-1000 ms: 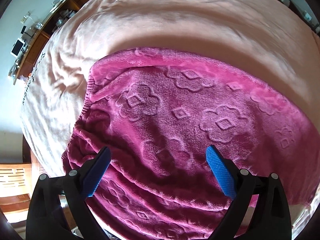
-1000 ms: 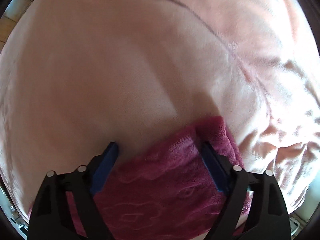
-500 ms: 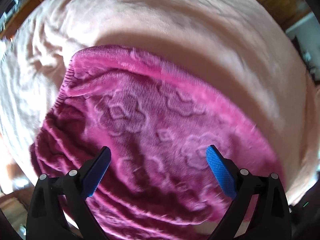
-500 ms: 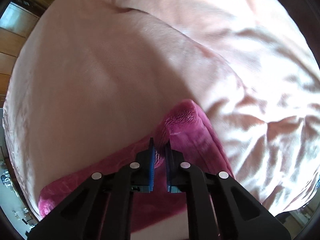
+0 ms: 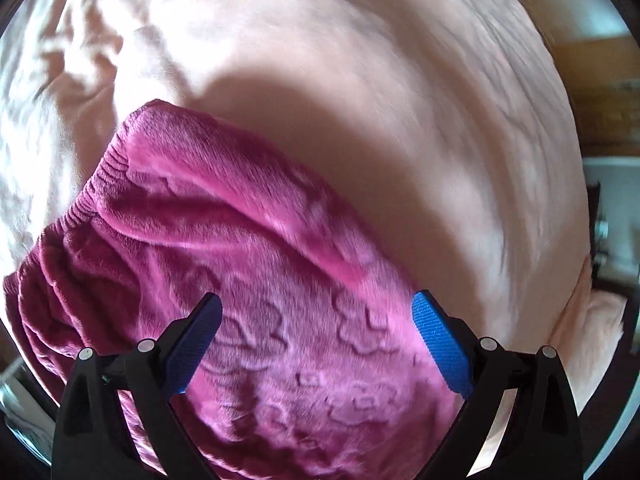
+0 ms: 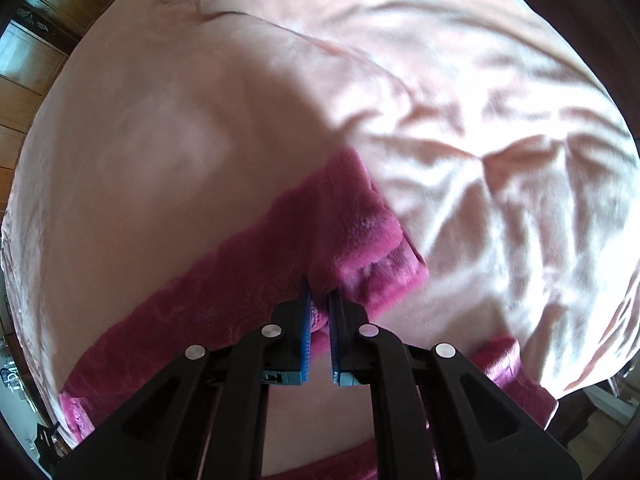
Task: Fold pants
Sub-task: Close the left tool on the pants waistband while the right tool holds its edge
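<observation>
The pants are magenta fleece with an embossed flower pattern, lying on a pale pink bed cover. Their gathered elastic waistband shows at the left of the left wrist view. My left gripper is open just above the pants, its blue pads on either side of the fabric. In the right wrist view my right gripper is shut on the leg end of the pants and holds that hem lifted off the cover.
The bed cover is wrinkled on the right of the right wrist view. Wooden furniture stands beyond the bed at the upper left. A wooden floor shows past the bed edge at the right of the left wrist view.
My right gripper went from open around the leg end to shut on it, and lifted it. My left gripper stayed open and swung so the waistband moved toward the lower left.
</observation>
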A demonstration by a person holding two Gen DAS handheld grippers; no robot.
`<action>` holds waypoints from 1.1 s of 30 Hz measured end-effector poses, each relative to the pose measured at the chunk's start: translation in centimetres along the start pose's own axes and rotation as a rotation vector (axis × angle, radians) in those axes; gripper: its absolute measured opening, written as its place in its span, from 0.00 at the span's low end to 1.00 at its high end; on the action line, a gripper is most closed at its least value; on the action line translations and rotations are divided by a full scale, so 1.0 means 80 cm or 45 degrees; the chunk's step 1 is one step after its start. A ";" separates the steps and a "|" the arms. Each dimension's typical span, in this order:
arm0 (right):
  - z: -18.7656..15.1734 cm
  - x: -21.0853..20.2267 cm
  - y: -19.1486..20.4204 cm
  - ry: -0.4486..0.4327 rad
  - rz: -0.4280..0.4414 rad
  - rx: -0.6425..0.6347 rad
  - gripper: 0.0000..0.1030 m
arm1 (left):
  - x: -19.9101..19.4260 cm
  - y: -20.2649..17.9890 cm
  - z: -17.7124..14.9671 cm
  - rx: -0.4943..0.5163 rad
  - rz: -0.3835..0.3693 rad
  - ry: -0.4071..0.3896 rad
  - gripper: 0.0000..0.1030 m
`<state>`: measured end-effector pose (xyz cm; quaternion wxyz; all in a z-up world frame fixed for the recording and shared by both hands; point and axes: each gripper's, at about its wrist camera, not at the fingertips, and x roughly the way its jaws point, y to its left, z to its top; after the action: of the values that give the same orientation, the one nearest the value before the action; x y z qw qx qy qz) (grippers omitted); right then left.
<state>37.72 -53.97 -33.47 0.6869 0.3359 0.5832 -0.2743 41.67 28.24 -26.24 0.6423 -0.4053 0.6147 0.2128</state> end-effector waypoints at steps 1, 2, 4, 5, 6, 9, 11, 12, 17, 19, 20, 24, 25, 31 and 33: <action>-0.003 0.002 0.005 0.001 0.003 0.009 0.07 | 0.005 0.003 0.007 -0.026 -0.002 0.004 0.92; 0.001 0.002 0.001 -0.001 0.005 0.015 0.07 | 0.009 0.003 0.013 -0.047 -0.006 0.010 0.92; 0.005 -0.001 -0.004 -0.005 0.003 0.012 0.07 | 0.013 0.002 0.025 -0.062 -0.006 0.009 0.92; 0.002 -0.001 -0.004 -0.006 -0.004 0.006 0.07 | 0.018 0.000 0.032 -0.059 0.007 -0.006 0.92; -0.004 -0.004 -0.004 -0.008 -0.011 0.001 0.07 | 0.022 -0.002 0.037 -0.050 0.029 -0.023 0.92; -0.003 0.001 0.004 -0.021 -0.025 -0.016 0.07 | 0.037 -0.012 0.046 -0.048 0.100 -0.029 0.80; -0.002 0.003 0.009 -0.024 -0.033 -0.027 0.07 | 0.052 -0.009 0.050 -0.075 0.142 0.002 0.68; -0.001 0.004 0.012 -0.026 -0.034 -0.029 0.07 | 0.058 -0.008 0.050 -0.086 0.163 0.015 0.58; -0.009 -0.014 0.018 -0.067 -0.010 -0.019 0.07 | 0.051 0.002 0.042 -0.049 0.094 0.005 0.26; -0.006 -0.027 0.016 -0.094 0.004 -0.027 0.07 | 0.038 0.010 0.041 -0.021 0.041 -0.002 0.15; -0.006 -0.028 0.015 -0.110 0.011 -0.030 0.07 | 0.030 0.013 0.039 -0.006 0.023 -0.009 0.13; 0.002 -0.062 -0.004 -0.148 0.042 -0.039 0.07 | -0.001 0.021 0.033 0.054 -0.040 -0.033 0.11; -0.015 -0.072 -0.004 -0.158 0.047 -0.042 0.07 | -0.009 0.024 0.032 0.058 -0.066 -0.031 0.10; -0.043 -0.127 -0.010 -0.216 0.088 -0.056 0.07 | -0.046 0.041 0.028 0.055 -0.173 -0.009 0.09; -0.057 -0.147 -0.021 -0.239 0.103 -0.059 0.07 | -0.060 0.049 0.022 0.070 -0.205 -0.012 0.09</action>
<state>31.58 -51.62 -22.52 0.7565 0.3161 0.5085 -0.2631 39.01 32.96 -22.82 0.6711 -0.4347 0.5826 0.1453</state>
